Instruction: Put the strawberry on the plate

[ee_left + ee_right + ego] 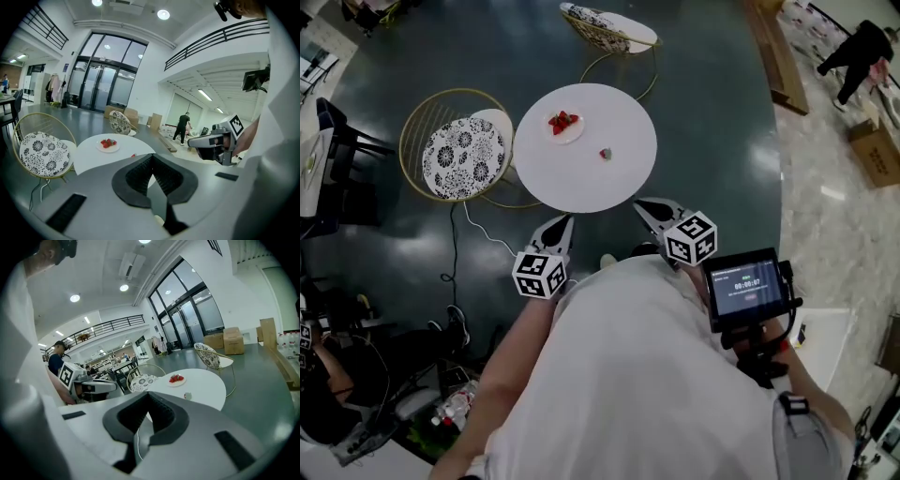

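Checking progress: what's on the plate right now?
Red strawberries lie piled on the plate, covering its middle; their count is unclear. One more strawberry sits beside it on the table.

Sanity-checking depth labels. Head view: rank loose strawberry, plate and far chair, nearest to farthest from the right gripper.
1. Loose strawberry, on the table, right of the plate.
2. Plate, farther in, to the left.
3. Far chair, beyond the table.

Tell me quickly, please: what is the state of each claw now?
Left claw: closed, holding nothing.
Right claw: closed, holding nothing.
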